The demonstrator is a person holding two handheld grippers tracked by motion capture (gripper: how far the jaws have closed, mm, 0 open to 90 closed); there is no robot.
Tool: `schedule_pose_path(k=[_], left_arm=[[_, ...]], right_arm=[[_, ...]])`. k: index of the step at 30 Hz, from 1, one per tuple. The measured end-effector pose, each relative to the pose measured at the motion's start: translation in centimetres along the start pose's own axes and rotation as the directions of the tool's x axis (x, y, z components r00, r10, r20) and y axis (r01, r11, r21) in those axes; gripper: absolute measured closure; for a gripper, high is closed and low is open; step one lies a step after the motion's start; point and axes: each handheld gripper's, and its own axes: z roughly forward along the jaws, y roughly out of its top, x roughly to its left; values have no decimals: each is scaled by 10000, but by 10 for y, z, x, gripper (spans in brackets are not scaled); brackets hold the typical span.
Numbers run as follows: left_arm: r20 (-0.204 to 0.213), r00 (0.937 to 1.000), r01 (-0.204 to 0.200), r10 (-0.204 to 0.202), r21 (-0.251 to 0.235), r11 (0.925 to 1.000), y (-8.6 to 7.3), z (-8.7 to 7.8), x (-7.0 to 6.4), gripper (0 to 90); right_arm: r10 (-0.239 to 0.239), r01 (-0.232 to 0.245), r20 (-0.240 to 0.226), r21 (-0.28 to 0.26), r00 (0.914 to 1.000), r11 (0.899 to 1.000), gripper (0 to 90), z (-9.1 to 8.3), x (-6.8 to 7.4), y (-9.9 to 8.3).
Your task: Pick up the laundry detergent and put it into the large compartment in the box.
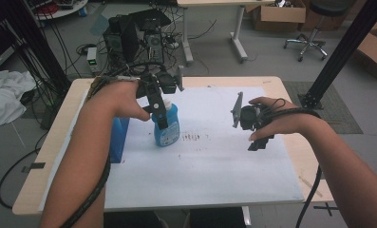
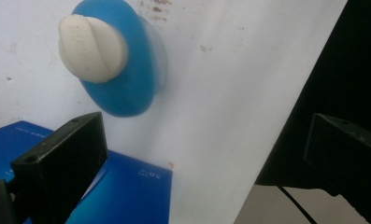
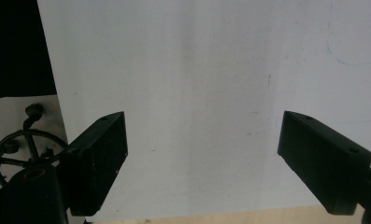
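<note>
While the blue bottle [image 1: 167, 127] stands upright on the white sheet [image 1: 210, 166] left of centre, white cap [image 2: 92, 49] on, the left gripper [image 1: 158, 107] hangs right over it with jaws wide apart, not touching. Just left of the bottle sits a blue box [image 1: 119, 137]. Right gripper [image 1: 258, 137] is well apart to the right, above bare sheet, jaws spread and holding nothing

Bottle [image 1: 167, 129] on sheet [image 1: 214, 171], box [image 1: 119, 137] left.
</note>
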Motion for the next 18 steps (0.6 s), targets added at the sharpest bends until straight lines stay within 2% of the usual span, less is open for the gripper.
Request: schedule_pose_path(k=[6, 10, 18], left_arm=[[-55, 9997, 228, -227, 161, 9996, 3, 2, 7, 2], [-324, 9987, 406, -397, 275, 9988, 6, 6, 11, 1], [-262, 9960, 859, -853, 254, 9960, 8, 14, 21, 1]], right_arm=[[-28, 28, 19, -33, 10000, 10000, 160, 0, -2, 5], [-65, 65, 9, -42, 10000, 10000, 160, 0, -3, 7], [-76, 76, 8, -41, 10000, 10000, 160, 2, -3, 8]])
